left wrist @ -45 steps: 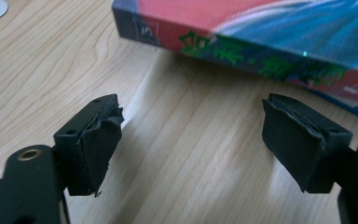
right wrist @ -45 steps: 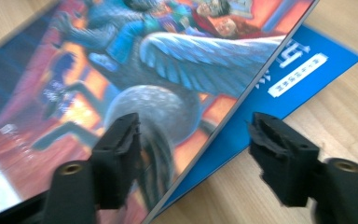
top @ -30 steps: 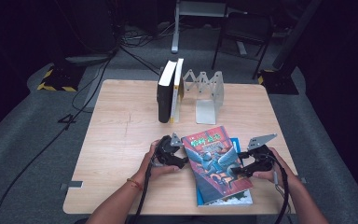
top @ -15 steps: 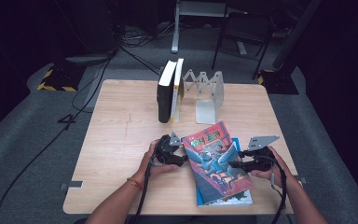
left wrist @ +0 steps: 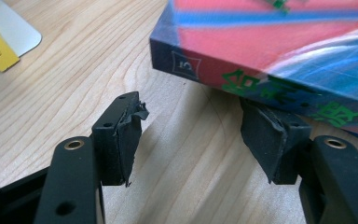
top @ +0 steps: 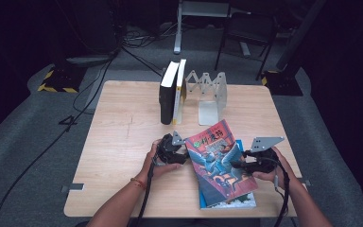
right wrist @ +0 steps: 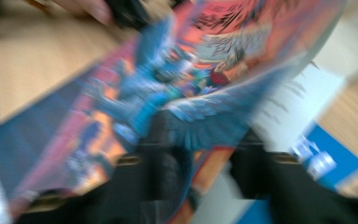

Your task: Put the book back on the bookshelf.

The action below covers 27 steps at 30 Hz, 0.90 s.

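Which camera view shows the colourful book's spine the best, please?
The left gripper view: the colourful book shows its spine sharp and close, with green characters. The high view shows the whole cover, spine too small. The right gripper view shows a blurred cover.

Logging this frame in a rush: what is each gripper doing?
Left gripper: jaws open, closing, beside the red book, holding nothing.
Right gripper: at that book's edge; grip unclear.

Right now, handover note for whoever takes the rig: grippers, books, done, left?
Left gripper: jaws open and just been closing, at the spine corner of the colourful book, nothing between the pads.
Right gripper: at that book's right edge, jaws astride the cover edge; grip unclear in the blur.
The book lies on a blue book.
Two books stand in the bookend.
Left: probably stand both flat books there.
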### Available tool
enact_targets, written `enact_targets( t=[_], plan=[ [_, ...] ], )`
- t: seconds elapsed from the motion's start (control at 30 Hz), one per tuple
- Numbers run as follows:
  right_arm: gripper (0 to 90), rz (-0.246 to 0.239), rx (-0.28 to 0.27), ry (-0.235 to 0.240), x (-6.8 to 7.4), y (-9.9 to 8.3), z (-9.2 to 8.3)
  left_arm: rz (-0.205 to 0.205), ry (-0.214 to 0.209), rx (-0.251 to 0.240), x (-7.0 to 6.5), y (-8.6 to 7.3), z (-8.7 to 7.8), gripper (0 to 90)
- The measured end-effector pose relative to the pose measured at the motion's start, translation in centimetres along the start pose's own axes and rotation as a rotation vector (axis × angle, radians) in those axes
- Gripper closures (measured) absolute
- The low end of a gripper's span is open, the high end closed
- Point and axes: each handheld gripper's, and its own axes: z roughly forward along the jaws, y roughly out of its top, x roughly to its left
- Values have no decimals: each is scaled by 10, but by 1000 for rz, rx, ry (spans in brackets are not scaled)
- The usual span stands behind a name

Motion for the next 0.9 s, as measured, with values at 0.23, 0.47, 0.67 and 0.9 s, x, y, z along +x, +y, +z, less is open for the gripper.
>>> enact_targets(
  t=[0.23, 0.47, 0.67, 0.9],
  plan=[
    [360, 58, 104, -3, -11, -8, 14, 25, 14, -11, -2, 1, 0, 383],
    [265, 44, 131, -13, -12, 3, 27, 12, -3, -41, -1, 3, 1, 383],
    [616, 77, -69, 46, -19, -4, 21, -3, -44, -119, 6, 12, -6, 424],
    [767, 6, -195, 52, -14, -1, 3, -10, -69, -129, 13, 23, -3, 468]
  ],
)
